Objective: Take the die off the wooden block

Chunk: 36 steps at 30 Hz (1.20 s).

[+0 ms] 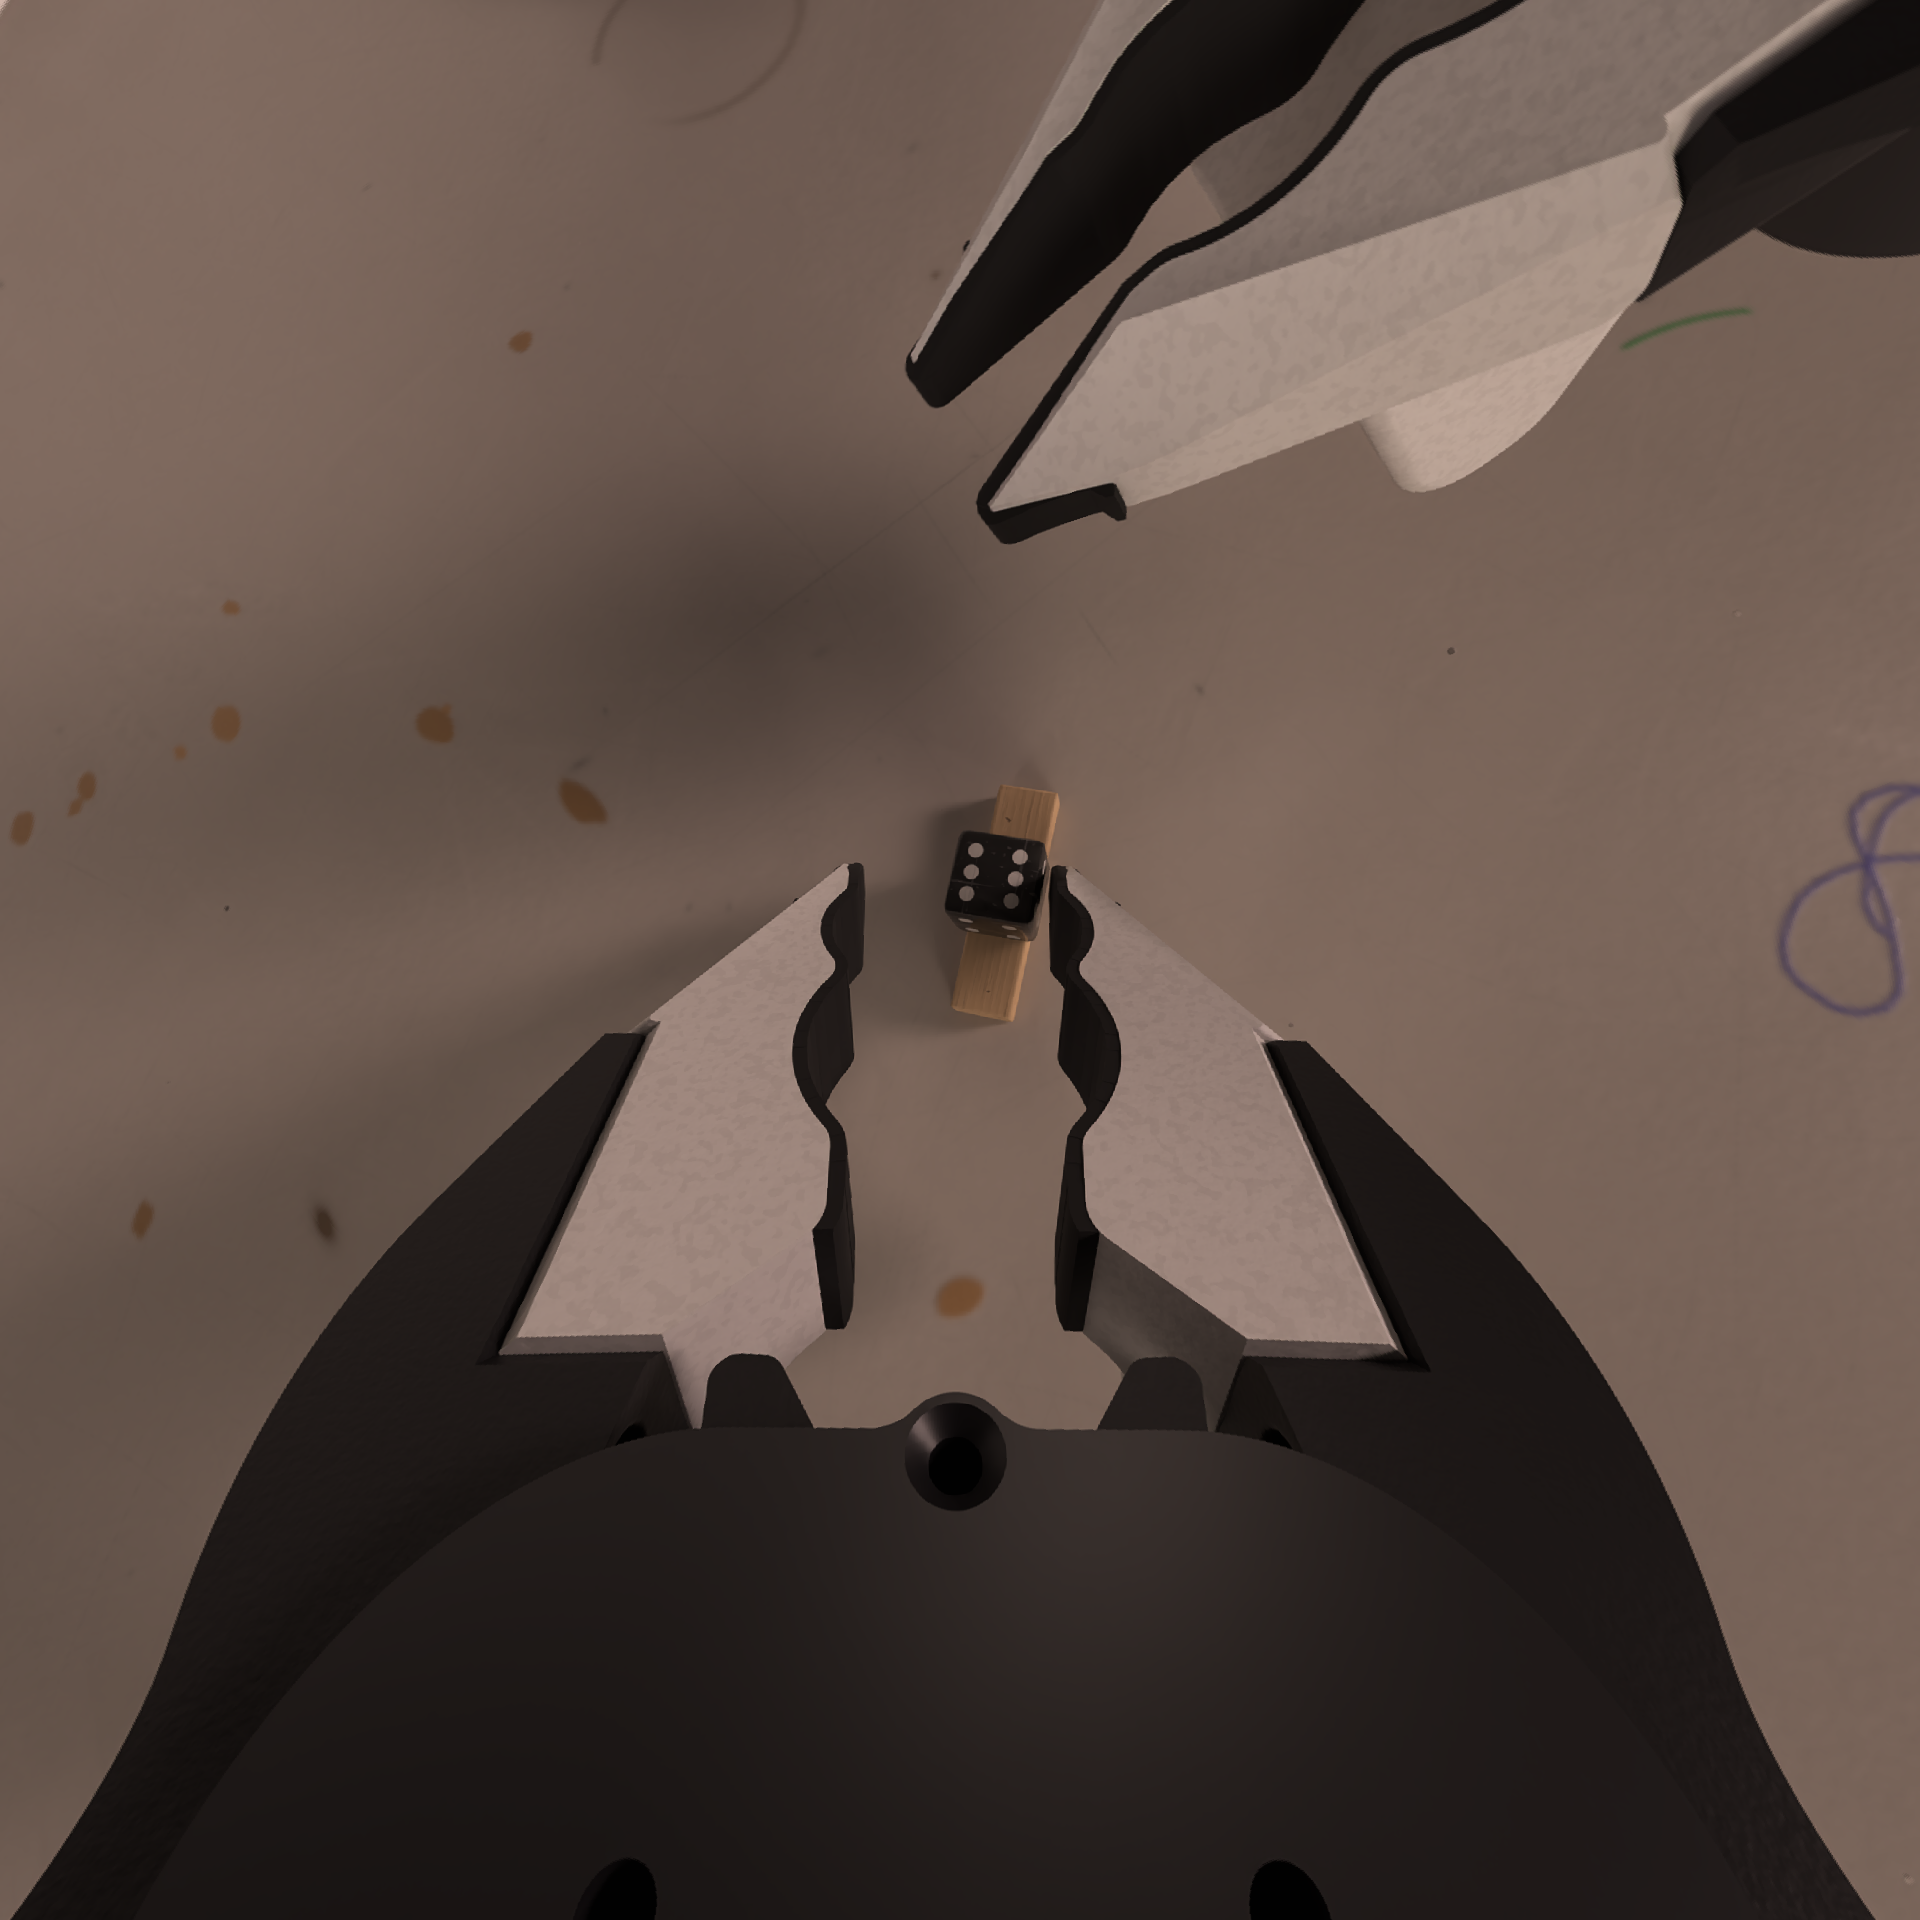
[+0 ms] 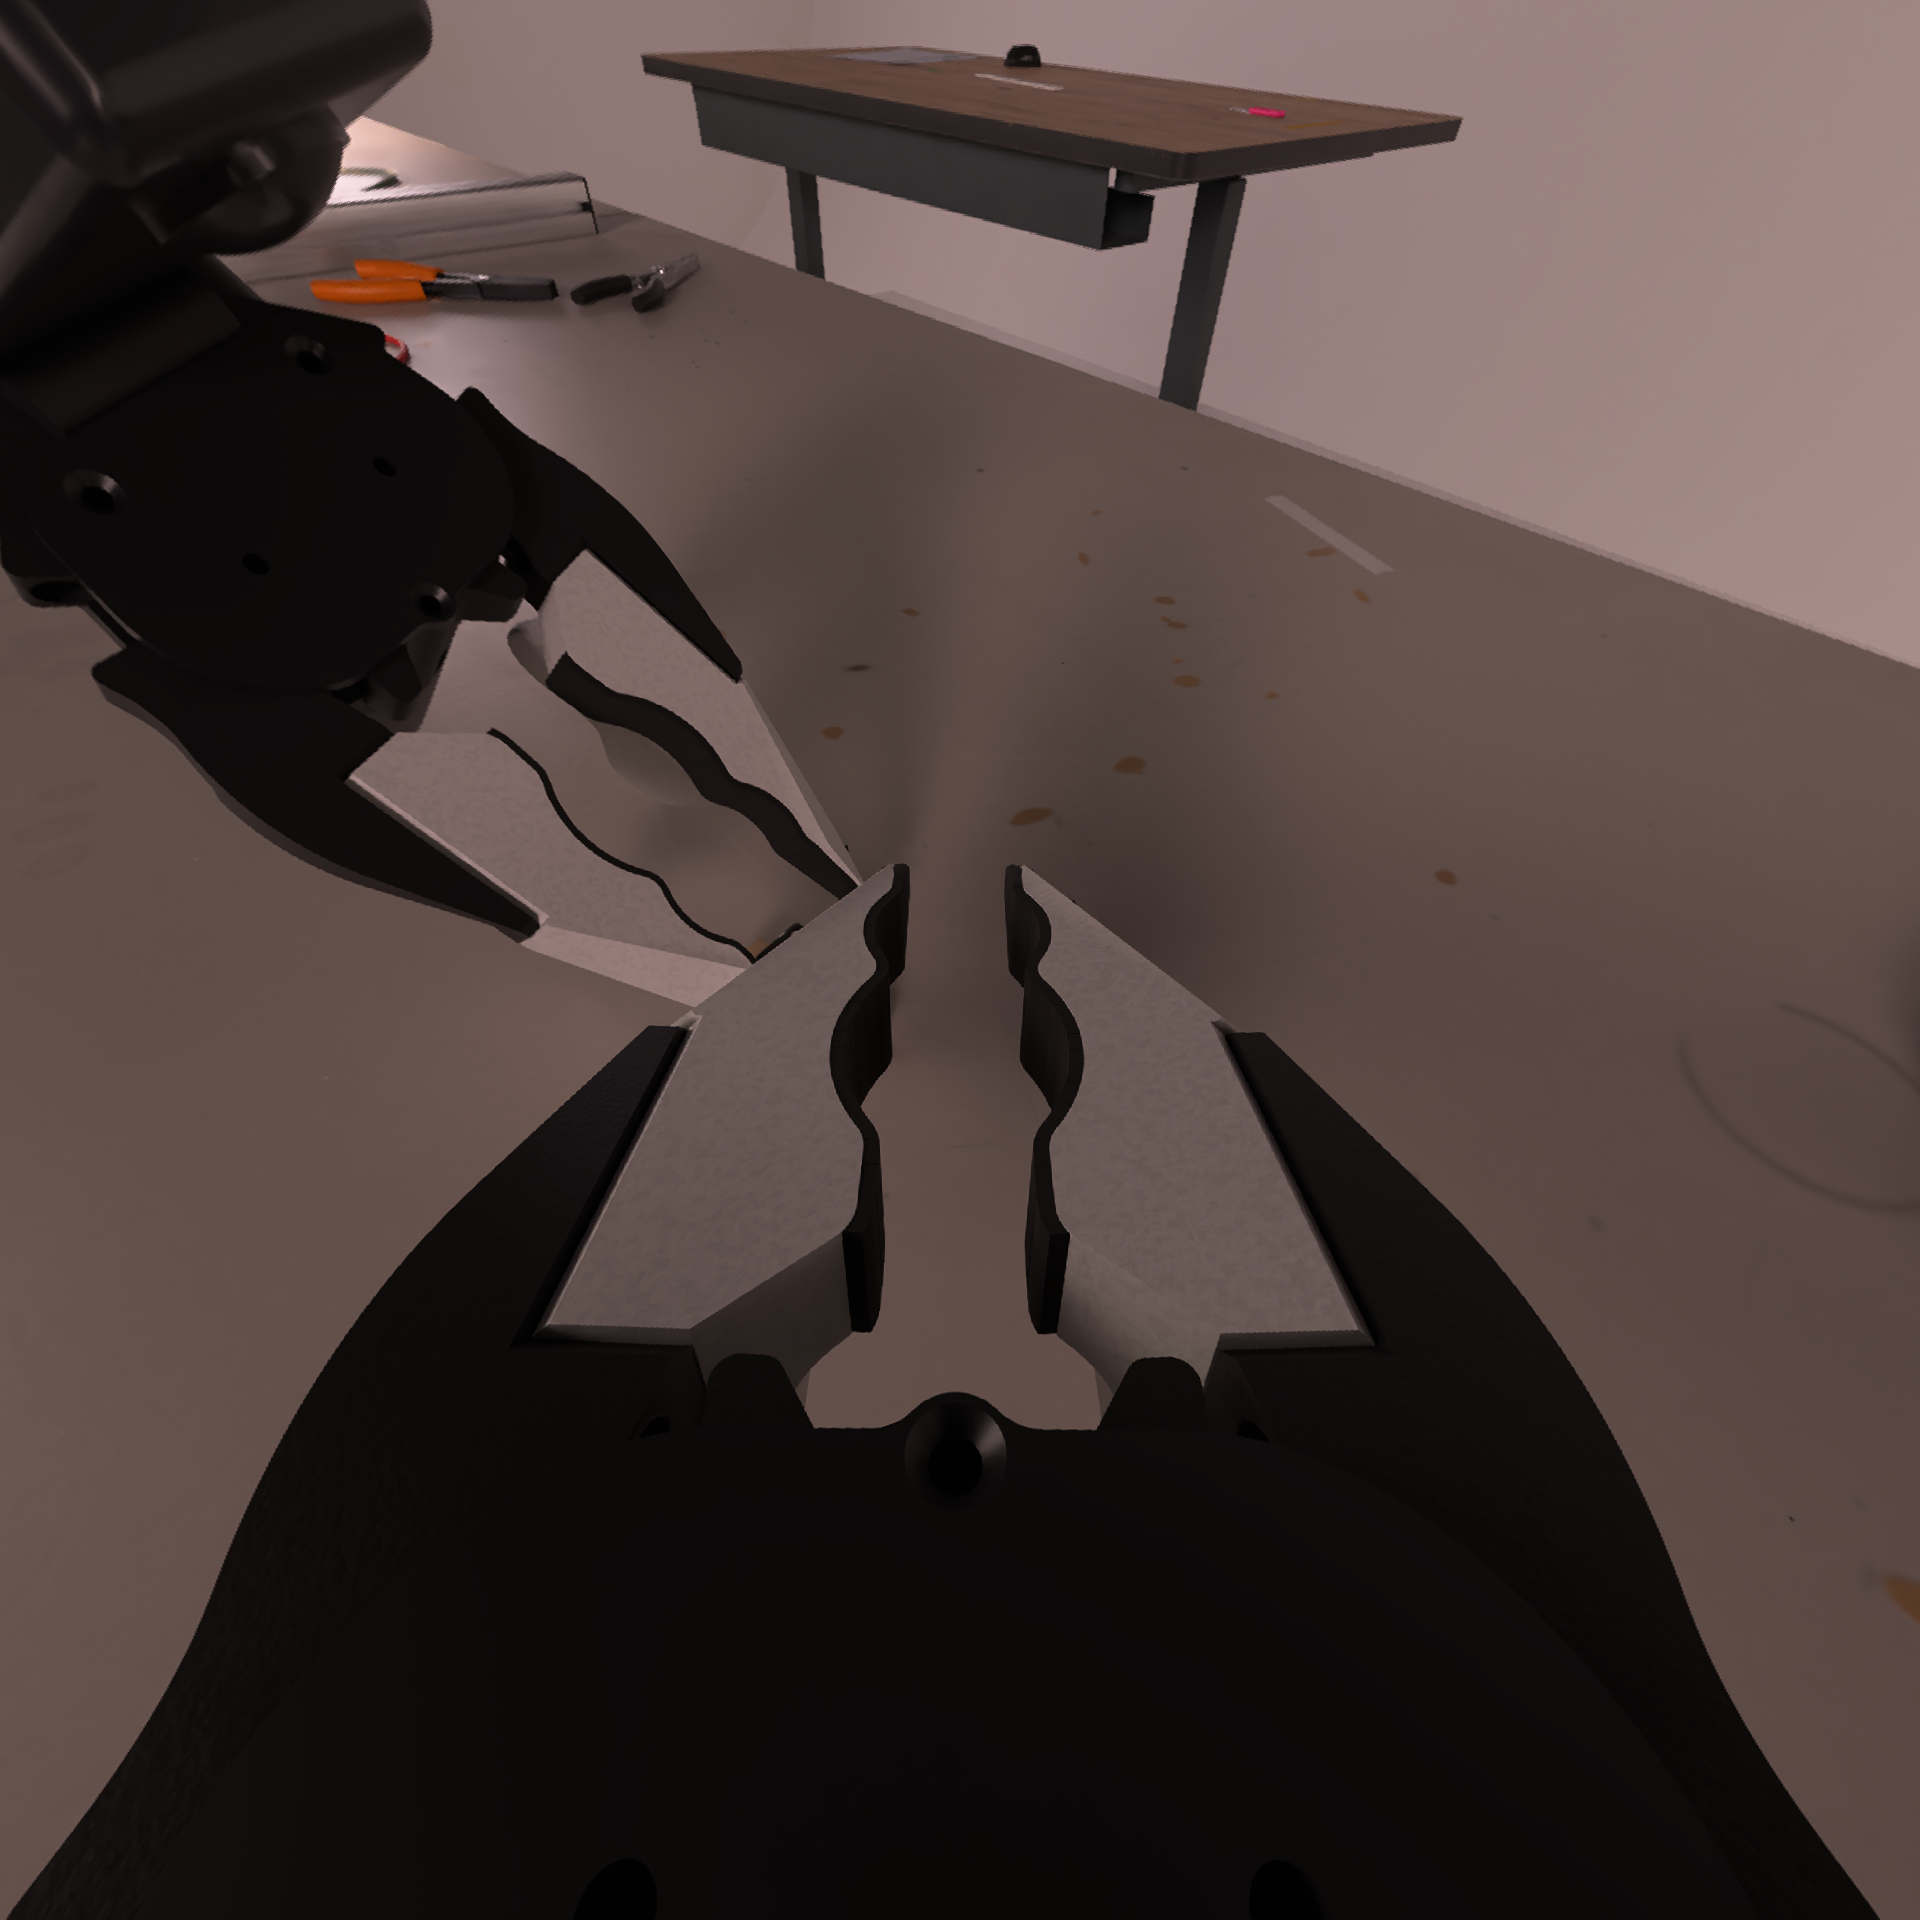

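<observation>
A black die with white pips sits on the middle of a small wooden block that lies flat on the grey table. My left gripper is open, pointing down, with its fingertips on either side of the die and the right fingertip close to it. My right gripper is open and empty, held above the table; in the left wrist view it hangs at the upper right, apart from the die. In the right wrist view the left gripper reaches in from the left, and the die and block are hidden.
The table top has orange-brown stains and a blue scribble to the right. Orange-handled pliers and black pliers lie at the far end. A brown desk stands beyond the table edge.
</observation>
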{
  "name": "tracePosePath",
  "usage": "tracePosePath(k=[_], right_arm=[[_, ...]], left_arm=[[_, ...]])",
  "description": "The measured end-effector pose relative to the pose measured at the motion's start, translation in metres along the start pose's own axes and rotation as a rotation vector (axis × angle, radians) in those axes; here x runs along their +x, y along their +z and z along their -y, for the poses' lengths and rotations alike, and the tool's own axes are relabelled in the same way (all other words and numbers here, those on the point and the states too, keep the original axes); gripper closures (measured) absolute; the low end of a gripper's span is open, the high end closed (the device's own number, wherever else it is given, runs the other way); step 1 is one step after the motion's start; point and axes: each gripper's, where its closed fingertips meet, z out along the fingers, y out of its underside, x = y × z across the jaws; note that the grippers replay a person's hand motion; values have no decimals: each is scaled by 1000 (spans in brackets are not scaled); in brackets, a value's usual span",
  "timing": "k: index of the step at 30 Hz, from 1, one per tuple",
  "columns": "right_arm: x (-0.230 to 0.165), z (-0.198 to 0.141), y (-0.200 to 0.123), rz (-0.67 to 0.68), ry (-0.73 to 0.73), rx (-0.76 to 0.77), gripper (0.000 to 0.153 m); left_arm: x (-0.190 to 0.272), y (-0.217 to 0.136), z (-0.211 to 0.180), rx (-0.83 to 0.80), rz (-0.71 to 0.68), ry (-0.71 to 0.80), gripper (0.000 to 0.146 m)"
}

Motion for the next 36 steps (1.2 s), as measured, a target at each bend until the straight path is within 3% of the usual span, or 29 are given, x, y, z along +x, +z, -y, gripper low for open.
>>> tracePosePath(k=[8, 14, 23, 32, 36], right_arm=[[-8, 10, 2, 38, -21, 50, 135], [-3, 14, 10, 25, 10, 69, 134], [-7, 22, 10, 11, 11, 91, 134], [-13, 11, 2, -34, -71, 53, 134], [-22, 10, 1, 19, -101, 50, 135]], left_arm=[[2, 0, 1, 45, -61, -26, 116], [-3, -6, -6, -1, -2, 35, 104], [1, -7, -7, -14, -61, 131, 116], [7, 1, -2, -59, -172, 113, 128], [9, 1, -1, -50, -153, 157, 129]])
